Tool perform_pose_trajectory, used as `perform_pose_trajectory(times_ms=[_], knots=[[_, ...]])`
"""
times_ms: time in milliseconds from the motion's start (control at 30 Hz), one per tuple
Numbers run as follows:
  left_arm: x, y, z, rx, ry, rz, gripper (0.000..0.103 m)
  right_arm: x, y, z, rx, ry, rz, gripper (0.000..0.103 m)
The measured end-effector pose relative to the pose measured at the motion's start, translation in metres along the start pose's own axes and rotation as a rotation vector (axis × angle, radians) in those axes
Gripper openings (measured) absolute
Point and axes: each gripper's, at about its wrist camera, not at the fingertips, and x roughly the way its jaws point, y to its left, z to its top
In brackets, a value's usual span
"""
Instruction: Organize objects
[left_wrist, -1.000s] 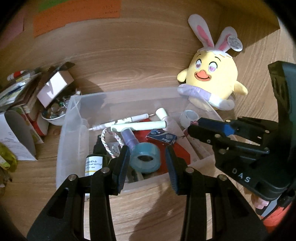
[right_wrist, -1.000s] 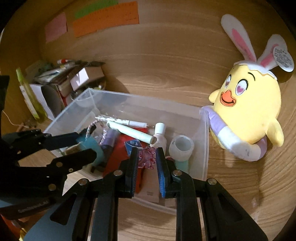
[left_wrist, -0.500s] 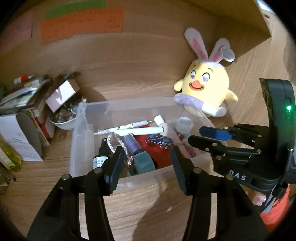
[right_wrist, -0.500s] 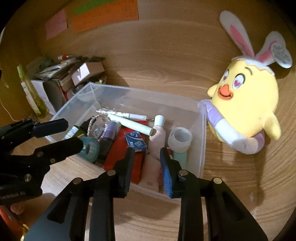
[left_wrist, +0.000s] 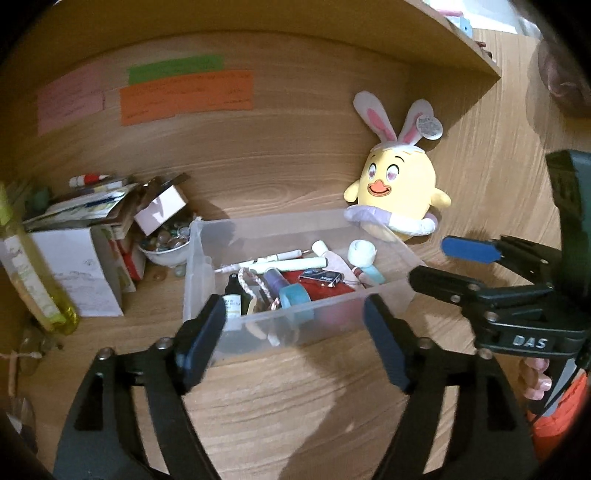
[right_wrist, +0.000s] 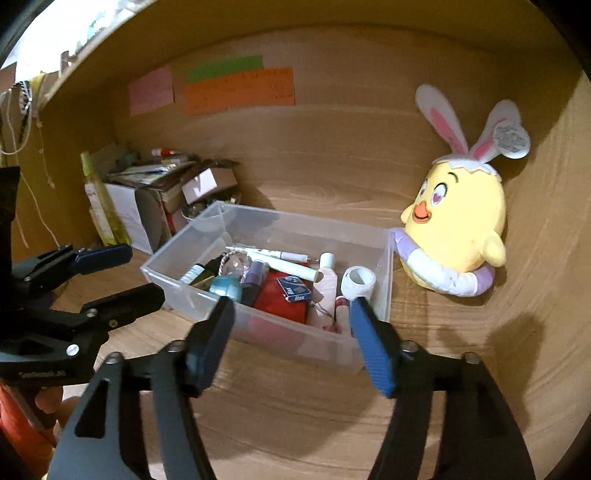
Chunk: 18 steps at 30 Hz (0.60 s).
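Observation:
A clear plastic bin (left_wrist: 207, 236) (right_wrist: 384, 258) stands on the wooden desk, filled with small items: a teal tape roll (left_wrist: 295, 297) (right_wrist: 226, 287), a white pen (left_wrist: 273, 256), a red pouch (right_wrist: 275, 299), a small blue box (right_wrist: 294, 289), a white tape roll (right_wrist: 357, 282) and bottles. My left gripper (left_wrist: 295, 332) is open and empty, just in front of the bin's near wall. My right gripper (right_wrist: 291, 332) is open and empty, in front of the bin too; it also shows at the right of the left wrist view (left_wrist: 443, 262).
A yellow bunny-eared plush (left_wrist: 399, 199) (right_wrist: 458, 225) sits right of the bin against the back wall. Boxes and papers (left_wrist: 92, 229) (right_wrist: 147, 192), a bowl of glass beads (left_wrist: 166, 243) and a yellow-green bottle (left_wrist: 33, 273) crowd the left. A shelf hangs overhead.
Both grippers have pulled back and up from the bin and opened wide. The right gripper let go of a small pink item into the bin.

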Motion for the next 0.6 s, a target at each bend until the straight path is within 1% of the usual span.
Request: perform_pose_trajectory(times_ms=[33, 67, 167, 300, 600], knots=[[-0.002, 0.001, -0.003, -0.009, -0.006, 0.0, 0.085, -0.004, 0.001, -0.003, 0.002, -0.009, -0.003, 0.073], [-0.004, 0.002, -0.005, -0.014, -0.01, 0.001, 0.086, -0.007, 0.001, -0.005, 0.005, -0.019, -0.005, 0.076], [-0.006, 0.003, -0.012, -0.023, -0.012, 0.011, 0.088, -0.016, 0.003, -0.013, 0.011, -0.041, -0.005, 0.08], [-0.006, 0.001, -0.021, -0.038, -0.009, 0.008, 0.09, -0.024, 0.002, -0.023, 0.025, -0.054, -0.004, 0.081], [-0.003, -0.001, -0.029, -0.051, 0.0, 0.004, 0.091, -0.022, -0.005, -0.037, 0.06, -0.029, 0.019, 0.082]])
